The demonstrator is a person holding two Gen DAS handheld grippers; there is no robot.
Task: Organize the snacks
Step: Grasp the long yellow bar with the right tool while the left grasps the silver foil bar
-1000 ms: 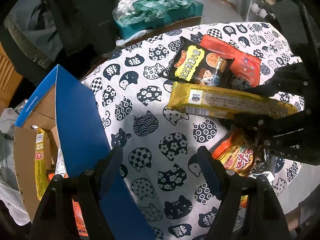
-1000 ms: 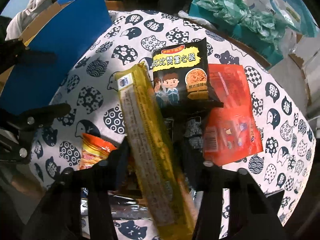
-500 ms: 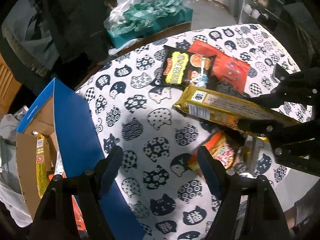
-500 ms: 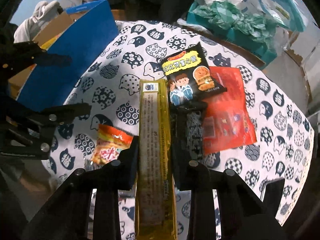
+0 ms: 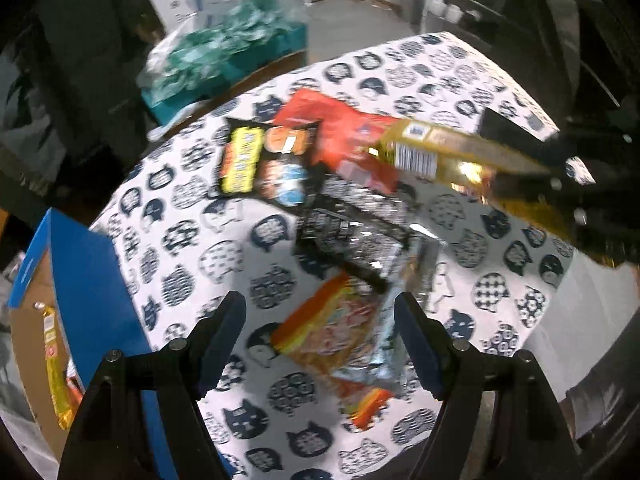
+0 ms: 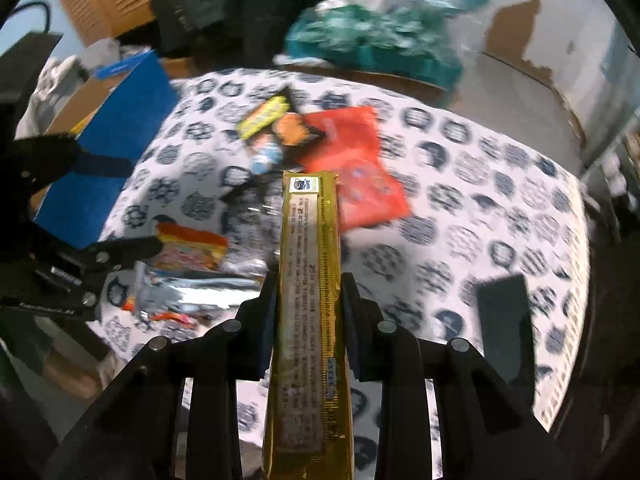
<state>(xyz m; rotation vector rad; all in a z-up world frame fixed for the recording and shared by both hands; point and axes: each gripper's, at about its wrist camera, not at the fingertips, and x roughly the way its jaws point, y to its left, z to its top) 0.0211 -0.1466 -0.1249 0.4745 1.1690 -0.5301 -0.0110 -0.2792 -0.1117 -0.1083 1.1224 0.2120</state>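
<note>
Right tool clamped on long gold pack, lifted off the surface. Grip sits near one end, so the far end could sag or twist out. Left tool wide, empty, over orange packet. Blue box at 9 o'clock: long pack may snag its wall.

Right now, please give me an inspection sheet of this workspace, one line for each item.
Surface: cat-print tablecloth covers the table.
Job's things: long gold packet lifted; black-yellow packet, red packet, orange packet and black-white packet lie on the cloth.
Clutter: dark flat object on the cloth.
Grippers: left claw open, empty; right claw shut on the gold packet.
Cables: nothing seen.
Surroundings: blue-sided cardboard box with snacks inside; teal bag behind.
</note>
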